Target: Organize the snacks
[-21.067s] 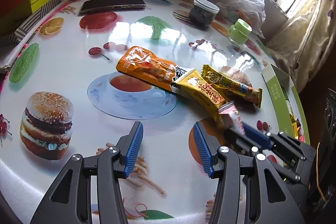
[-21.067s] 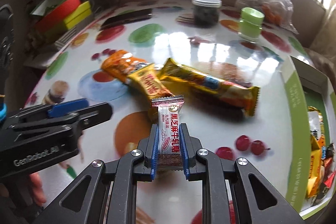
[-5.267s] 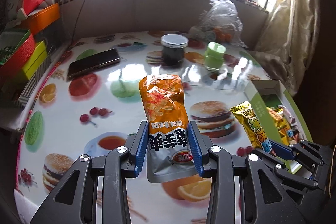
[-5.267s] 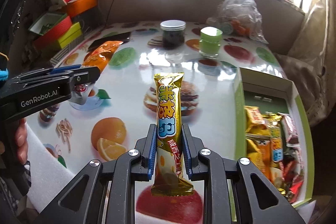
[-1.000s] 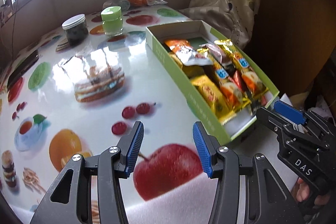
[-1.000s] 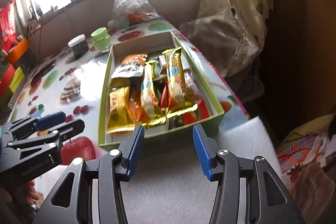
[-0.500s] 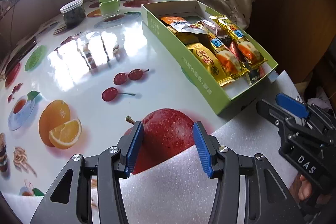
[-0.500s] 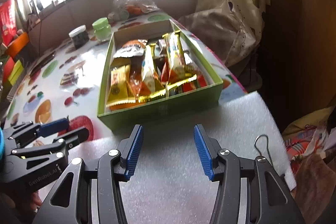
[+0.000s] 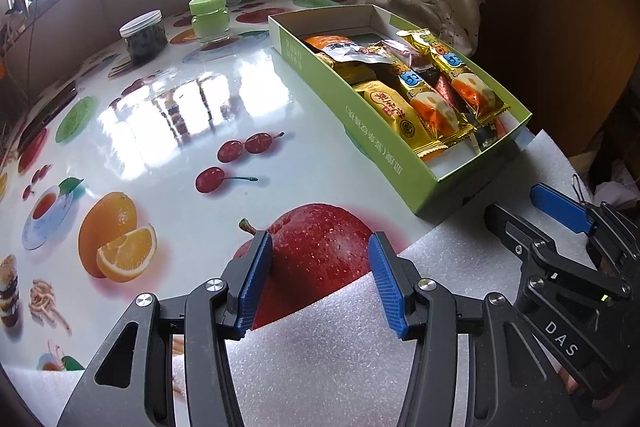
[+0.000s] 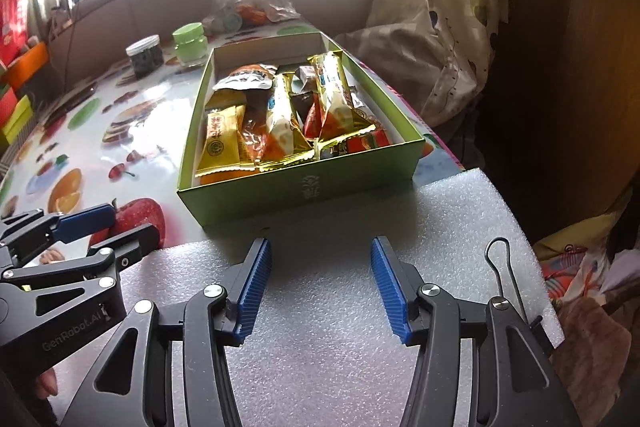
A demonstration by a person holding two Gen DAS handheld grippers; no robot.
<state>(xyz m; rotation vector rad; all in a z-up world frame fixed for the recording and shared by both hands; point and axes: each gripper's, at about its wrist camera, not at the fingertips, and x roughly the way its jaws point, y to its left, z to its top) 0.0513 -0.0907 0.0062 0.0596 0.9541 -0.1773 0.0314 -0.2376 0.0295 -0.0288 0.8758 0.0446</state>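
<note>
Snacks all sit in the green box at 12 o'clock. I keep my left gripper open and empty; my right gripper is opening, nothing between its jaws, over foam. Risk: a low swing nudges the box toward the table edge at 3 o'clock.

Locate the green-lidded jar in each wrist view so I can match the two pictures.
Left wrist view: the green-lidded jar stands upper left of centre, on the table beyond the near-left corner of the green snack box.
Right wrist view: the green-lidded jar stands upper left, just left of the green snack box's far end.
Shared landmark: the dark jar with the clear lid, immediately to its left in both.
</note>
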